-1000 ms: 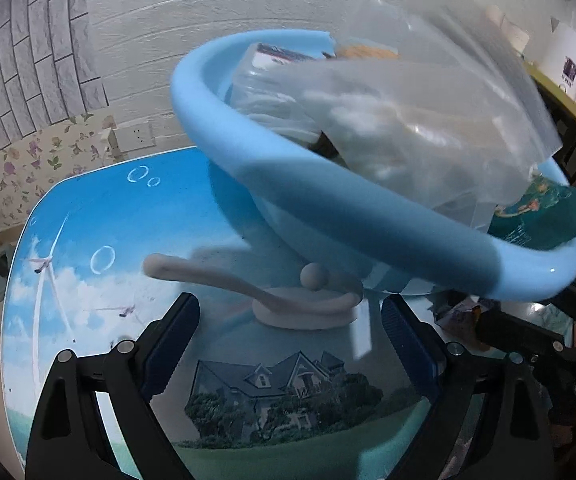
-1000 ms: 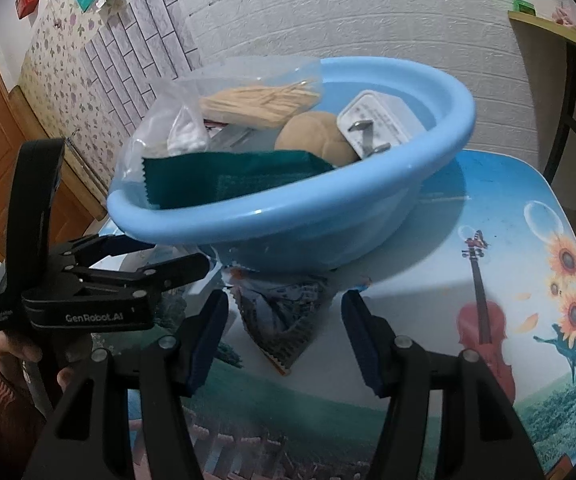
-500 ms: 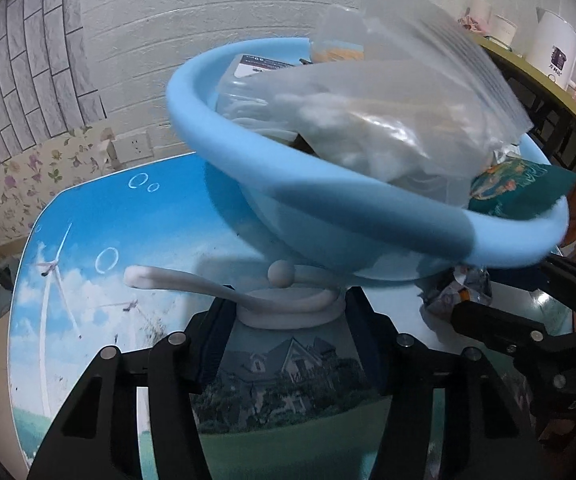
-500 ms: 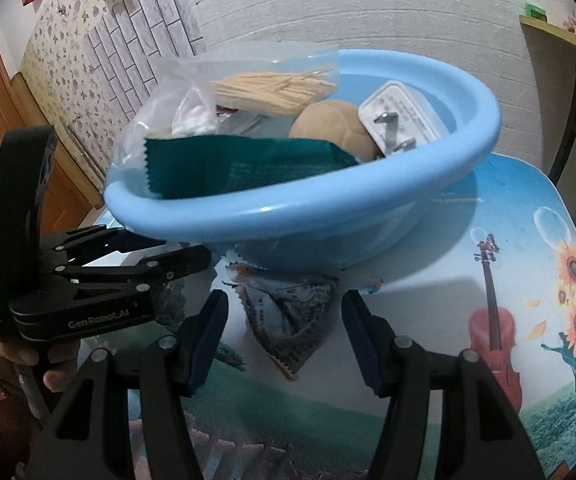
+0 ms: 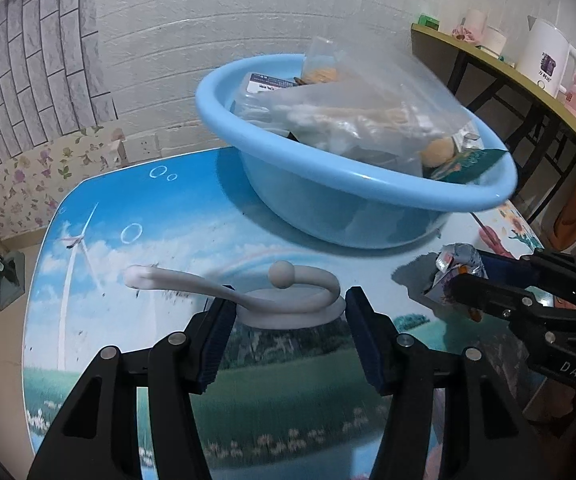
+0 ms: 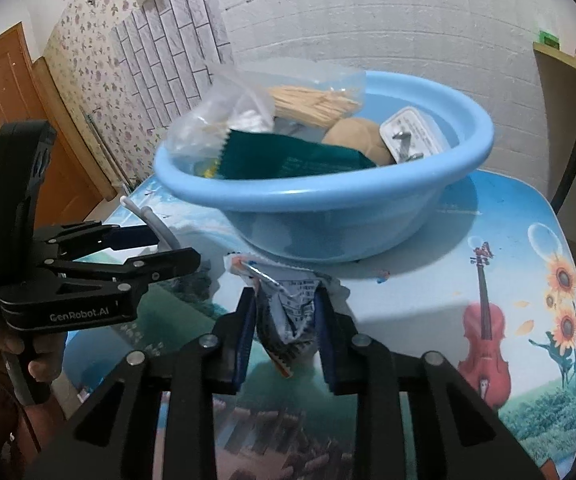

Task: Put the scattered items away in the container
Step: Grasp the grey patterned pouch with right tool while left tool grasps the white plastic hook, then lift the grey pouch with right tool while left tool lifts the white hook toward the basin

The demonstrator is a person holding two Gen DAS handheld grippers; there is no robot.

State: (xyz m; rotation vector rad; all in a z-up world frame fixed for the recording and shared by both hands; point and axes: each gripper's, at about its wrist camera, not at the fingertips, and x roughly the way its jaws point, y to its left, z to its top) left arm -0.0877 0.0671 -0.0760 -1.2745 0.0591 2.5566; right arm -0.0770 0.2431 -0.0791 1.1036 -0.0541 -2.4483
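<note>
A blue plastic basin [image 5: 368, 188] [image 6: 328, 208] stands on the picture-printed table, holding plastic bags, a green packet, a white charger and a tan round thing. My left gripper [image 5: 288, 312] is shut on the round base of a grey hook-shaped stand [image 5: 288, 300], whose long arm points left. My right gripper [image 6: 285, 312] is shut on a crumpled silver snack packet [image 6: 288, 304], lifted just in front of the basin; the packet also shows in the left wrist view [image 5: 452, 272].
A wooden shelf [image 5: 508, 68] with a white kettle and cups stands at the right. A white brick wall is behind the table. The left gripper body [image 6: 67, 276] sits left of the packet. The table's printed top [image 6: 508, 280] extends to the right.
Both grippers have pulled back from the basin and risen. The right jaws closed on the snack packet. The left jaws stay closed on the grey stand's base.
</note>
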